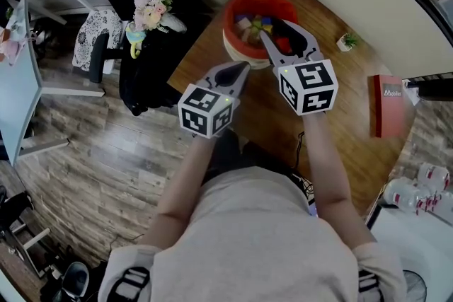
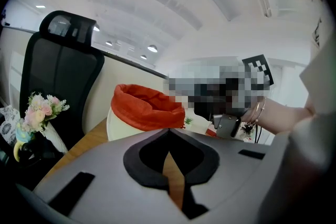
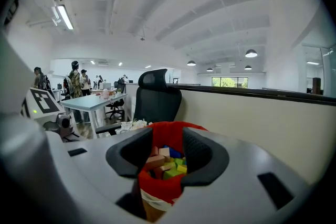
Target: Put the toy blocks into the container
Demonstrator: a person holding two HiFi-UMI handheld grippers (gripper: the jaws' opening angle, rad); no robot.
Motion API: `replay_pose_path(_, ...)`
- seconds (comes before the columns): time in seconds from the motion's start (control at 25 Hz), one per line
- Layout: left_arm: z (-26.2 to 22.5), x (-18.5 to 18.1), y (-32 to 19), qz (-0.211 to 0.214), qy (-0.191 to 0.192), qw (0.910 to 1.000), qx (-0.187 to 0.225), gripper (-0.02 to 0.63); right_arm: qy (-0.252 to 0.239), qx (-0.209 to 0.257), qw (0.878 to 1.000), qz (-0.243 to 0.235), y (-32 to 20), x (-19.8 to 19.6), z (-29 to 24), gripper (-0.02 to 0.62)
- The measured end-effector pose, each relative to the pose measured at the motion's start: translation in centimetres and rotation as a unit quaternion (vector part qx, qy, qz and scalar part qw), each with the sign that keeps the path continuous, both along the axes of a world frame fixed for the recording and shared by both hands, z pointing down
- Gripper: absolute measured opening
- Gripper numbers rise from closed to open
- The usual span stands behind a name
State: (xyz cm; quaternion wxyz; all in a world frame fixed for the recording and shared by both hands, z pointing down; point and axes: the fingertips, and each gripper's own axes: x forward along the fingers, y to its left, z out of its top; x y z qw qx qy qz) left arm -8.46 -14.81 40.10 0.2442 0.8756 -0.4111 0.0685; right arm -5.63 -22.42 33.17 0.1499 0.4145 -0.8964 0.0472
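Head view: red book (image 1: 388, 106) lettering unreadable; toy blocks (image 1: 255, 26) lie in container (image 1: 236, 51).

Toy blocks (image 1: 256, 25) lie in the container (image 1: 231, 19) on the table (image 1: 347, 124).

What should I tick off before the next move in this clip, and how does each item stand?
1. Visible toy blocks lie inside the container: ok.
2. The container stands upright on the table: ok.
3. The right gripper has its jaws apart and is empty: ok.
4. The left gripper has its jaws together and is empty: ok.
5. No blocks left on the table: none seen, but the arms hide part of it: cannot tell.
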Motion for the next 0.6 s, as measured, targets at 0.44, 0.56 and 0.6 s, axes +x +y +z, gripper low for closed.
replay_pose_path(0.44, -1.1, 1.2, 0.6, 0.017, 0.010, 0.9997, 0.016, 0.015, 0.010, -0.012, 0.999, -0.033, 3.0, 0.8, -0.4, 0.167)
replay_pose_path(0.56, -1.4, 2.0, 1.0, 0.027, 0.013, 0.9993, 0.020, 0.015, 0.021, -0.018, 0.998, -0.059, 4.7, 1.2, -0.5, 0.160)
replay_pose_path(0.6, -1.5, 2.3, 1.2, 0.032, 0.012, 0.9992, 0.022, 0.015, 0.022, -0.018, 0.998, -0.062, 5.2, 1.5, -0.6, 0.153)
